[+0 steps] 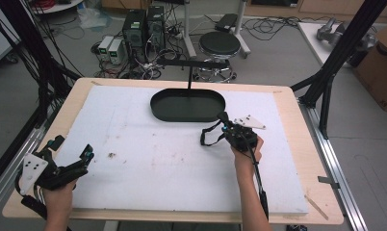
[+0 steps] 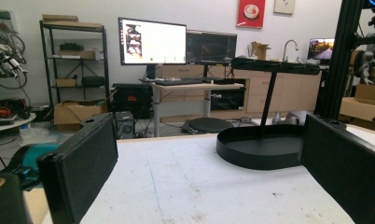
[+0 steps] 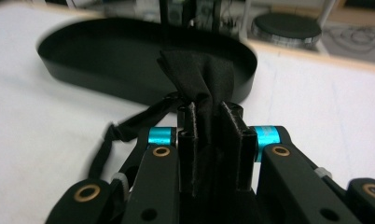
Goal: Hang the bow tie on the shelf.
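My right gripper (image 1: 224,121) is shut on a black fabric piece (image 3: 202,77), a folded cloth with a thin elastic strap (image 3: 112,135) hanging off to its left. The strap (image 1: 208,137) dangles as a loop just above the white mat. That gripper sits just in front of the black oval tray (image 1: 187,105), near its right end. The tray (image 3: 129,51) has a black post rising from its far side. My left gripper (image 1: 87,155) rests at the mat's left edge, open, with nothing between its jaws (image 2: 199,186).
A white foam mat (image 1: 172,159) covers most of the wooden table (image 1: 288,96). Small dark specks lie on the mat left of centre. Beyond the table stand a round black stool (image 1: 219,45), computer towers, and cables on the floor. A black frame leg (image 1: 326,77) rises at the right.
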A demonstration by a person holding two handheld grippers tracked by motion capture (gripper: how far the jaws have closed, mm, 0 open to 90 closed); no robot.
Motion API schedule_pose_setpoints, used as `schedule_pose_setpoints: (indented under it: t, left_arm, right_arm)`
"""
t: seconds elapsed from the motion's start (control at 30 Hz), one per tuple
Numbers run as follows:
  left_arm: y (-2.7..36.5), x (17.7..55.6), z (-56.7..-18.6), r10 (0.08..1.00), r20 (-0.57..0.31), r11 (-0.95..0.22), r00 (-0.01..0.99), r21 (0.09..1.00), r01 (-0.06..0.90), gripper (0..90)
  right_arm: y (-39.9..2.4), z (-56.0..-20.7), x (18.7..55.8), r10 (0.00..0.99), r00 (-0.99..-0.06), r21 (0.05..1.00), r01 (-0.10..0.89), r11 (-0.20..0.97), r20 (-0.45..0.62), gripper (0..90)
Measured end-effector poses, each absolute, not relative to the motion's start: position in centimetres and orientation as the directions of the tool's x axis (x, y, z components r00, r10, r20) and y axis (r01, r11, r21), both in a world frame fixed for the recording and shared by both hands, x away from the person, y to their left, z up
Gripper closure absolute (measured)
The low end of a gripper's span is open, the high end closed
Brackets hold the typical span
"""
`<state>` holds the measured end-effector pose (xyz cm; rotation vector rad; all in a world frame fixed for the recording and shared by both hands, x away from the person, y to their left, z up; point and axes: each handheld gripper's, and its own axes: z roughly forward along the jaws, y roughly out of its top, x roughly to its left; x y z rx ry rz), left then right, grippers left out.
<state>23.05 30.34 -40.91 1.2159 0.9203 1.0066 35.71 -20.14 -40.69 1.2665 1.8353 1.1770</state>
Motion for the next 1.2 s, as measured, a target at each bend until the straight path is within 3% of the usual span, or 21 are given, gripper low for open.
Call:
schedule_pose_setpoints:
  t: [0.27,0.5,1.2]
  left_arm:
    - [30.2,23.1,-41.1,0.953,-0.026,0.062,0.303,0.992,-0.110,5.1]
    - [30.2,23.2,-41.3,0.952,-0.026,0.060,0.306,0.993,-0.101,5.0]
    - [29.9,23.7,-41.9,0.942,-0.033,0.067,0.333,0.994,-0.091,5.1]
  right_arm:
    - [-19.2,-37.3,35.0,0.920,-0.383,0.956,0.232,0.179,-0.079,76.9]
    - [-18.5,-35.3,36.0,0.917,-0.386,0.968,0.174,0.181,-0.102,76.9]
    - [-18.3,-29.7,44.2,0.935,-0.333,0.990,0.022,0.138,-0.123,77.0]
